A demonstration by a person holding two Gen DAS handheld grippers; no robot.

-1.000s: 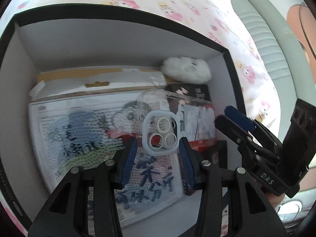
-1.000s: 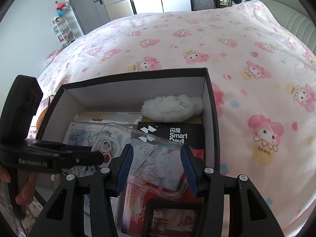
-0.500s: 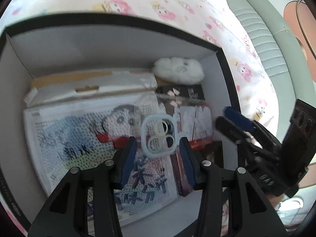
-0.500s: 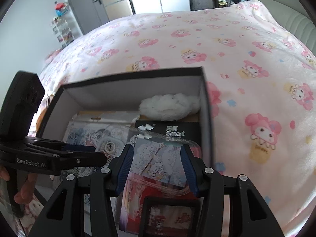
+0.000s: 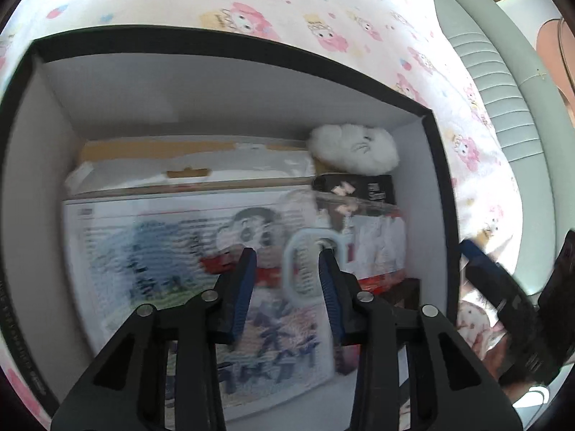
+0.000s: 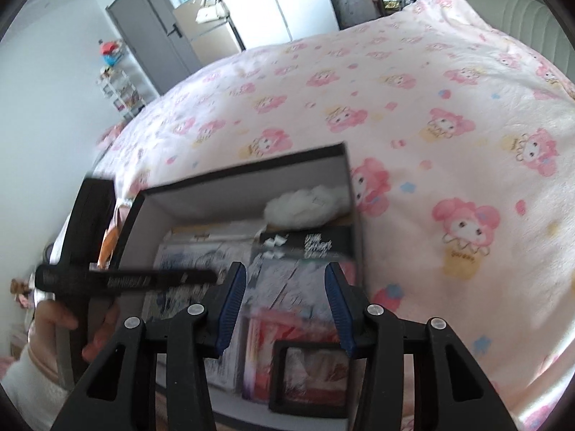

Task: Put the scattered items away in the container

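Two claws over the box (image 5: 230,115) on the bed (image 6: 413,107), everything smeared with blur.
My left claw (image 5: 287,276) and right claw (image 6: 285,292) are both closing on nothing. Inside I see a clear phone case (image 5: 305,273) beside the left pads, a white plush (image 5: 354,149), and printed packets I can't read.
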